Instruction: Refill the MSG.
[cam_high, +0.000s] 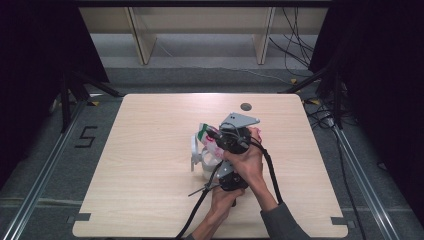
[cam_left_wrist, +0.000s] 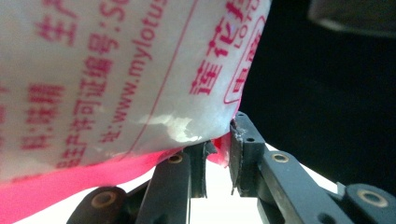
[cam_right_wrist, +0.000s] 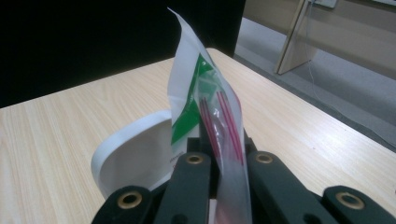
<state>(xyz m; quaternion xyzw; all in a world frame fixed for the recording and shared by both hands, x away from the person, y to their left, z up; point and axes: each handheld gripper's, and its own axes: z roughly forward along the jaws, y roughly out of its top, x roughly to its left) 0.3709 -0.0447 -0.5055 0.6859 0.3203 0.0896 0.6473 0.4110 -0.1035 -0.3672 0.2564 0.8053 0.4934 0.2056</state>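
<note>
A: Why two grips on one bag?

B: Right gripper (cam_right_wrist: 223, 161) pinches the plastic bag (cam_right_wrist: 205, 107) at its top edge; left gripper (cam_left_wrist: 217, 163) nips its pink corner, probably holding it taut above the white bowl (cam_right_wrist: 135, 149) just beyond.

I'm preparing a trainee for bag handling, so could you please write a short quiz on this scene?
1. True or false: the right tongs are shut on the plastic bag.
2. Which colour is the printed text on the bag in the left gripper view? A) blue B) red C) black
3. What white thing stands on the wooden table beside the bag?

Key
1. True: the jaws pinch the bag's upper edge.
2. B: red writing on white, above a pink bottom seam, where the left tongs grip a corner.
3. A white cup with a rounded rim.
</note>
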